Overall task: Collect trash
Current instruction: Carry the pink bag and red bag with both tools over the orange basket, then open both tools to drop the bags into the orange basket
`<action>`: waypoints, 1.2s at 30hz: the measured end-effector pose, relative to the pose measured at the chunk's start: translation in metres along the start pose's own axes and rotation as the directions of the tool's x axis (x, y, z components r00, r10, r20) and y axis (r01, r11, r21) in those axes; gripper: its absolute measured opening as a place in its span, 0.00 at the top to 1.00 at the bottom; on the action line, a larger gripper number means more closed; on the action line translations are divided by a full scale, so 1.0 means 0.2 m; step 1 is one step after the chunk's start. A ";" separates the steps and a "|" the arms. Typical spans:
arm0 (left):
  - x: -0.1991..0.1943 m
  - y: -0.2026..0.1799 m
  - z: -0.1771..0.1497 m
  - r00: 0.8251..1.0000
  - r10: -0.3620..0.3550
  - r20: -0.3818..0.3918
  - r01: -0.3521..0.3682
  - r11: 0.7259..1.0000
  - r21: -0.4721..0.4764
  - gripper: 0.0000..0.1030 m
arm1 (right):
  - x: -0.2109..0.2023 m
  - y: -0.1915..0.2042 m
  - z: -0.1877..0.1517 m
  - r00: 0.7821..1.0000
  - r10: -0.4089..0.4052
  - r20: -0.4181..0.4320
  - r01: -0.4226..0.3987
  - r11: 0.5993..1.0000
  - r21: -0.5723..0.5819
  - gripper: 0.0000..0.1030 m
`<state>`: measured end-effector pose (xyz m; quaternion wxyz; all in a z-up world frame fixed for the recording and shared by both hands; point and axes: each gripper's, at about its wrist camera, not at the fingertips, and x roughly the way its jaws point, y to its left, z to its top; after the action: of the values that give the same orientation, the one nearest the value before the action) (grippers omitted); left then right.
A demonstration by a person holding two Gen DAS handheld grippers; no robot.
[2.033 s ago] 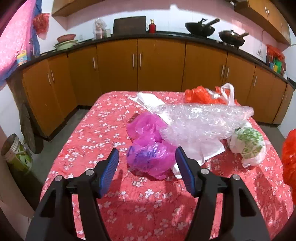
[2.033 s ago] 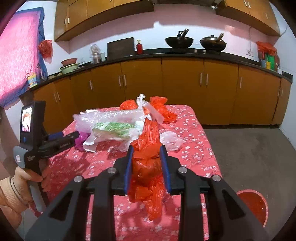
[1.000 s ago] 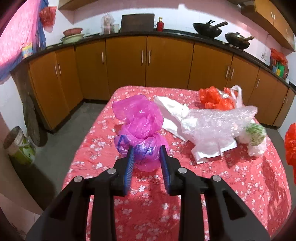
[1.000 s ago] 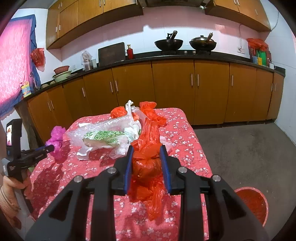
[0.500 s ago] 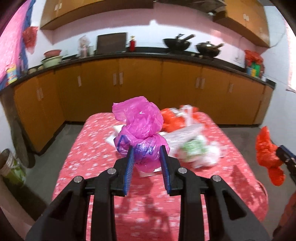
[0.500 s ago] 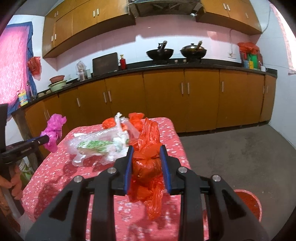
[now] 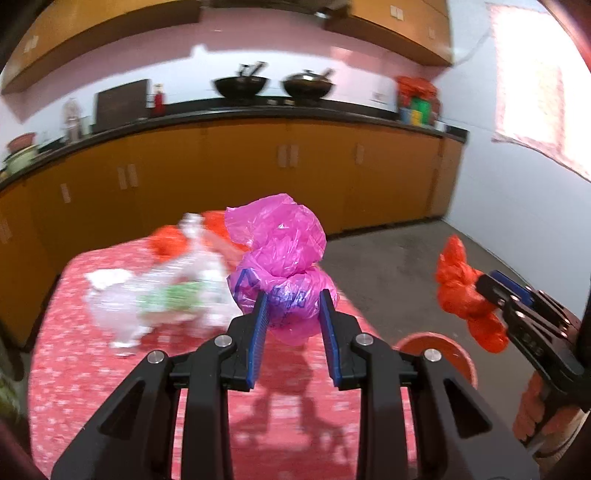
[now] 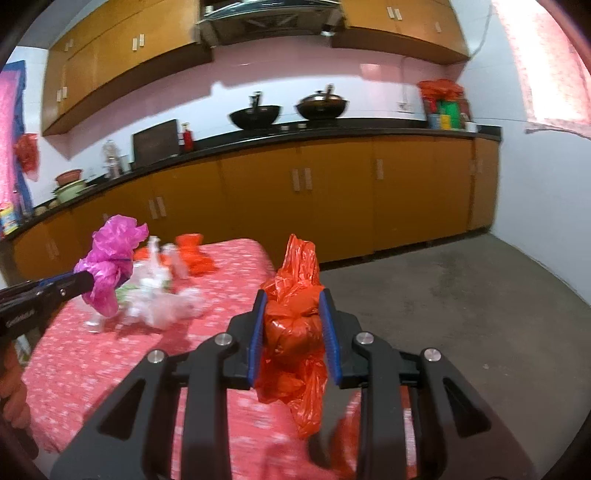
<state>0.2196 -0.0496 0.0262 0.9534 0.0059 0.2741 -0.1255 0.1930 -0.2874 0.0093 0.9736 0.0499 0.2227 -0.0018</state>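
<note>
Blue ribbed fingers [image 7: 260, 332], crinkled pink bag [image 7: 282, 266], orange bag [image 8: 295, 317]

the clear and white bags [image 7: 159, 295] on the table are motion-blurred, their contents unreadable

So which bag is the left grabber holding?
The pink bag, squeezed in the left grabber. The orange bag is in the right grabber.

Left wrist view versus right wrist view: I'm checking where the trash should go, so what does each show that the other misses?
Only the left wrist view shows the round red bin on the floor beside the table. Only the right wrist view shows the steel range hood. Both show the crumpled pink plastic bag, the crumpled orange plastic bag, and the red floral tablecloth.
</note>
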 end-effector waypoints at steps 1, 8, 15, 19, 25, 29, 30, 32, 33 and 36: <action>0.03 -0.07 -0.01 1.000 -0.027 -0.012 0.027 1.000 0.006 0.73 | 0.00 -0.06 -0.01 1.000 -0.022 -0.004 0.022 1.000 0.004 0.72; 0.23 -0.49 -0.09 0.983 -0.159 -0.093 0.164 0.985 0.053 0.73 | 0.02 -0.45 -0.15 0.984 -0.167 -0.069 0.171 0.984 0.058 0.72; 0.42 -0.81 -0.21 0.959 -0.211 -0.188 0.235 0.966 0.111 0.73 | 0.11 -0.73 -0.27 0.963 -0.222 -0.151 0.240 0.964 0.118 0.72; 0.50 -0.90 -0.27 0.947 -0.213 -0.240 0.248 0.961 0.127 0.73 | 0.16 -0.84 -0.34 0.957 -0.223 -0.186 0.251 0.957 0.143 0.72; 0.64 -1.00 -0.34 0.926 -0.215 -0.311 0.271 0.951 0.148 0.73 | 0.25 -0.92 -0.41 0.954 -0.202 -0.223 0.242 0.955 0.171 0.72; 0.71 -1.05 -0.37 0.914 -0.213 -0.346 0.281 0.946 0.159 0.73 | 0.32 -0.97 -0.44 0.951 -0.184 -0.250 0.234 0.954 0.188 0.72; 0.73 -1.06 -0.38 0.911 -0.211 -0.353 0.283 0.945 0.165 0.73 | 0.33 -0.98 -0.45 0.950 -0.182 -0.255 0.234 0.953 0.191 0.72; 0.75 -1.08 -0.39 0.908 -0.209 -0.364 0.287 0.942 0.173 0.73 | 0.36 -0.98 -0.45 0.948 -0.180 -0.262 0.235 0.952 0.196 0.72; 0.77 -1.09 -0.40 0.906 -0.209 -0.369 0.288 0.942 0.175 0.73 | 0.37 -0.99 -0.46 0.948 -0.175 -0.265 0.233 0.951 0.202 0.72; 0.81 -1.12 -0.41 0.901 -0.202 -0.383 0.288 0.941 0.181 0.73 | 0.40 -1.01 -0.46 0.948 -0.169 -0.268 0.229 0.951 0.210 0.71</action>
<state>0.2560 -0.2975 -0.1152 0.8563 0.1057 0.4254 -0.2732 0.2213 -0.4772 -0.1268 0.9200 0.1434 0.3441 -0.1212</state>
